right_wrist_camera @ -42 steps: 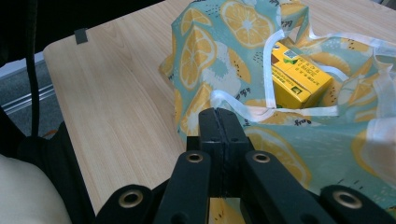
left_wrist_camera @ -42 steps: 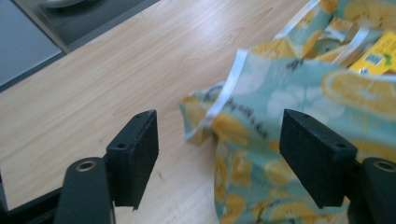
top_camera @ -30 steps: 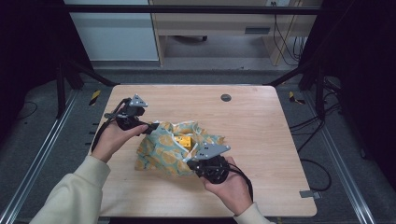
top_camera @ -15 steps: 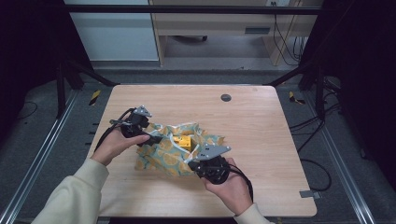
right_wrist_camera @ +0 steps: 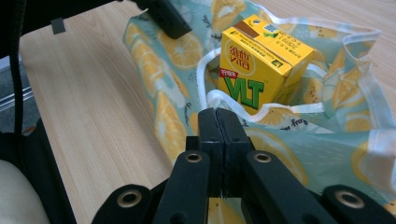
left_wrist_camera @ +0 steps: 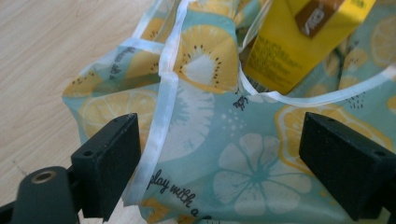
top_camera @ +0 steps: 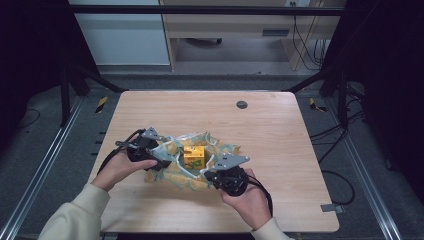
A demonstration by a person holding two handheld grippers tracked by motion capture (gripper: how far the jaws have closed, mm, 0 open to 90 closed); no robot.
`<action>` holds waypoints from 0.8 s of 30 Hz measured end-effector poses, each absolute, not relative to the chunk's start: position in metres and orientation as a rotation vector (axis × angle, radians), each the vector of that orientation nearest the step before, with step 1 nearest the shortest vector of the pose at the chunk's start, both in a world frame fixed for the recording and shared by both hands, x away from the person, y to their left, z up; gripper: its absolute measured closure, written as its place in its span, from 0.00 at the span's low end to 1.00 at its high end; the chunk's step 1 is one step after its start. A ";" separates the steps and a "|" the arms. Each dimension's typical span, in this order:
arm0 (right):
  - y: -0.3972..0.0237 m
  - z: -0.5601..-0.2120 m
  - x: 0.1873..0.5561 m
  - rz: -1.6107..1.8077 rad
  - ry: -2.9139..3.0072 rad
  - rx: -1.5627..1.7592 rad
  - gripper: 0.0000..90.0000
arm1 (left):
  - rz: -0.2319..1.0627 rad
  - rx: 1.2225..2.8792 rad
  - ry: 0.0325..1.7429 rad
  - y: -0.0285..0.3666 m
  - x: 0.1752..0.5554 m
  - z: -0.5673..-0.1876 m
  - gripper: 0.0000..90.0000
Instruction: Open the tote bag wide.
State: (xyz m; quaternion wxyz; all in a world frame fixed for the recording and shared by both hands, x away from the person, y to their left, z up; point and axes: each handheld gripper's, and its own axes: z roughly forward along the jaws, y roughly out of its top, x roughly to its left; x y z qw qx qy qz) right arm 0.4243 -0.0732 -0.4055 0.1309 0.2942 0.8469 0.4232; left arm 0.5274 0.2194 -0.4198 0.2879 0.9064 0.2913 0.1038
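A teal cloth bag [top_camera: 175, 176] printed with lemon slices lies crumpled on the table, mouth up. A yellow drink carton [top_camera: 194, 156] stands inside it. My left gripper [top_camera: 162, 162] is at the bag's left side, its jaws just opened wide. The left gripper view has the bag's fabric and white hem [left_wrist_camera: 224, 140] lying loose between the jaws [left_wrist_camera: 222, 133], with the carton [left_wrist_camera: 299, 42] beyond. My right gripper [top_camera: 210, 172] is at the bag's near right edge. In the right gripper view its jaws [right_wrist_camera: 217, 114] are pressed together on the bag's rim [right_wrist_camera: 299, 154], just before the carton [right_wrist_camera: 257, 65].
The wooden table [top_camera: 280, 130] has a round cable grommet [top_camera: 242, 104] near its far edge. Bare wood surrounds the bag on all sides. Metal frame rails run along both sides of the table, and cabinets stand beyond it.
My left gripper has come down and in towards the bag's left side, and now straddles the fabric. The right gripper has stayed put on the bag's rim.
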 end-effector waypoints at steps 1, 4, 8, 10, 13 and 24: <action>-0.074 -0.406 0.425 1.227 2.463 0.854 0.99 | 0.279 2.428 0.773 0.219 0.526 -0.422 0.14; -0.074 -0.407 0.426 1.213 2.473 0.859 0.93 | 0.291 2.441 0.774 0.219 0.524 -0.425 0.14; -0.075 -0.400 0.428 1.196 2.469 0.857 0.83 | 0.294 2.441 0.780 0.220 0.524 -0.426 0.17; -0.076 -0.393 0.429 1.192 2.457 0.854 0.78 | 0.298 2.437 0.785 0.220 0.524 -0.426 0.19; -0.076 -0.380 0.434 1.181 2.431 0.846 0.74 | 0.302 2.445 0.776 0.219 0.523 -0.425 0.25; -0.072 -0.371 0.489 1.048 2.419 0.905 0.69 | 0.308 2.469 0.762 0.216 0.522 -0.424 0.34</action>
